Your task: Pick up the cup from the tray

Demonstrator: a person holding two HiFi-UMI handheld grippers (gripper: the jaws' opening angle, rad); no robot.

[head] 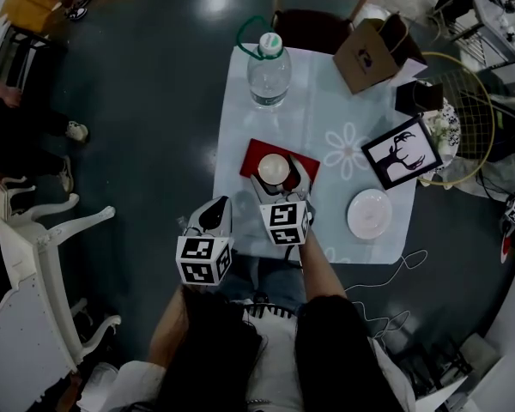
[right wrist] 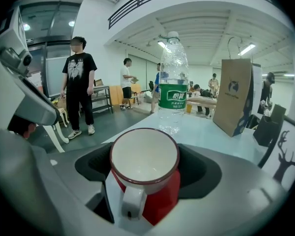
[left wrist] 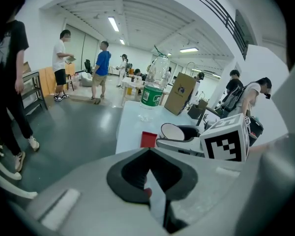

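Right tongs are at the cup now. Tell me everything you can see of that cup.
The red cup with a white inside looks like enamel or glazed ceramic, with a dark rim and a white loop handle. It is empty and upright. The right tongs hold it, a jaw against each side, its handle toward their camera. In the head view it is over the red square tray; whether it rests there or is lifted is unclear.

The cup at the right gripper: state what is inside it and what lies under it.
The cup is empty, its white inside bare. The red tray lies beneath it; the cup and right gripper cover whether its base touches.
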